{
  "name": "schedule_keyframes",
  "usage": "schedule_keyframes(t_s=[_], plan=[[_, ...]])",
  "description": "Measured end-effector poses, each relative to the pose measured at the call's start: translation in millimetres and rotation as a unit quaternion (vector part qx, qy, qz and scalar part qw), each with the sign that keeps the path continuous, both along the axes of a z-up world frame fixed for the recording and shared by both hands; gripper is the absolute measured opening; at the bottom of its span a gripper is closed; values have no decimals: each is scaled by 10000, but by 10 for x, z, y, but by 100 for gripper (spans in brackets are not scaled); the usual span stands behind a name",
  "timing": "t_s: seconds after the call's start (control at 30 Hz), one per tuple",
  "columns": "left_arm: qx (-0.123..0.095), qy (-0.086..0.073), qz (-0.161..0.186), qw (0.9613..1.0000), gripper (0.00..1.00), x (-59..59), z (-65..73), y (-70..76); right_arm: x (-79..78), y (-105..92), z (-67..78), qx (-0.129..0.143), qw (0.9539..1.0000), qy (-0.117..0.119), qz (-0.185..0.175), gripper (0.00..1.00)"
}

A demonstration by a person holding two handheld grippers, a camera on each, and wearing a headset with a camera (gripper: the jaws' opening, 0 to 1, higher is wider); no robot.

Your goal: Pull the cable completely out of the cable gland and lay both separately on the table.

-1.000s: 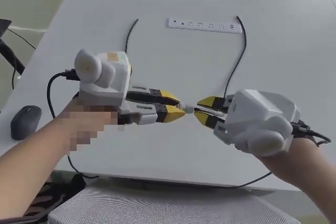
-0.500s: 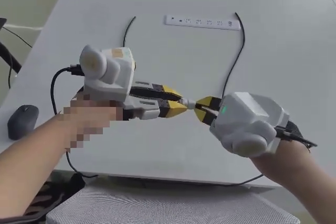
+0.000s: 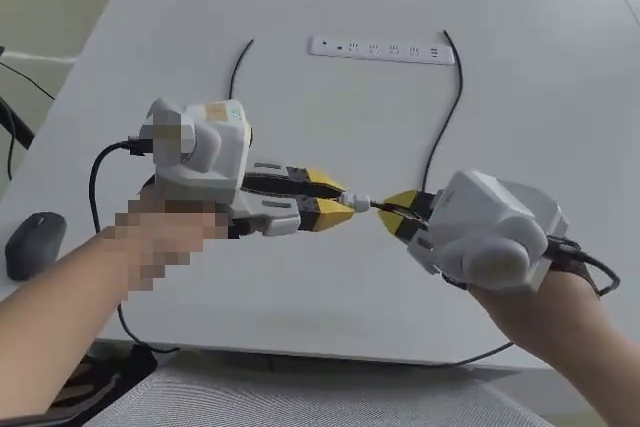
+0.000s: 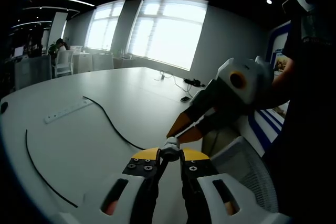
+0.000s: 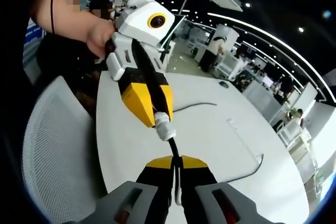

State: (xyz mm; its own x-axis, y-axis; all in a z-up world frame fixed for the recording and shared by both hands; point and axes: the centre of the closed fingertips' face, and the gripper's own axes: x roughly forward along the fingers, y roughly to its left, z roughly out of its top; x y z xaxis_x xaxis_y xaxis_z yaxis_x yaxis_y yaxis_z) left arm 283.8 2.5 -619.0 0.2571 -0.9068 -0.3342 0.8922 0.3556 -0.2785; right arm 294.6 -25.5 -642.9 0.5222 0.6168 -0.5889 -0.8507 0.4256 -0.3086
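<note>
The left gripper point(image 3: 345, 209) and the right gripper point(image 3: 393, 215) meet tip to tip in the air above the near part of the white table point(image 3: 300, 287), close to its front edge, which runs across the head view just below them. The left gripper's yellow-tipped jaws are drawn narrow and clamp the pale cable gland point(image 3: 357, 205) at their very ends; in the left gripper view the gland sits squarely between the two tips. Out of the gland's far end comes the thin black cable point(image 5: 175, 152), one short taut stretch, which runs straight into the right gripper's jaws, and these are pressed together on it with almost no gap. The cable is seated in the gland, and both are held off the table. Past the front edge lies the grey mesh of a chair point(image 3: 300, 397), so there is little tabletop on the near side. Beyond the grippers the table is bare and broad as far as a white power strip point(image 3: 380, 48), which lies crosswise well apart from them. Its black cord point(image 3: 452, 112) curves down the table toward the right gripper, while a thin black wire point(image 3: 240, 65) lies to the left of the strip. A black lead point(image 3: 95, 182) loops out behind the left gripper, and a dark mouse point(image 3: 28, 244) rests near the table's left edge.
</note>
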Motion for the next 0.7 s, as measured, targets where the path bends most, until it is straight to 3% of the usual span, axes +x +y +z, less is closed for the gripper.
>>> schedule_keyframes(t_s=[0.33, 0.5, 0.6, 0.7], plan=[[5, 75, 73, 9999, 15, 24, -7, -18, 122, -218, -169, 339, 9963, 585, -538, 0], [2, 104, 103, 9999, 15, 18, -13, -24, 193, -393, -313, 558, 9872, 1013, -1095, 0], [17, 113, 95, 9999, 15, 0, -24, -42, 226, -494, -431, 723, 9776, 1311, -1478, 0], [30, 119, 86, 9999, 15, -18, -47, -56, 263, -608, -557, 705, 9703, 1443, -1809, 0]])
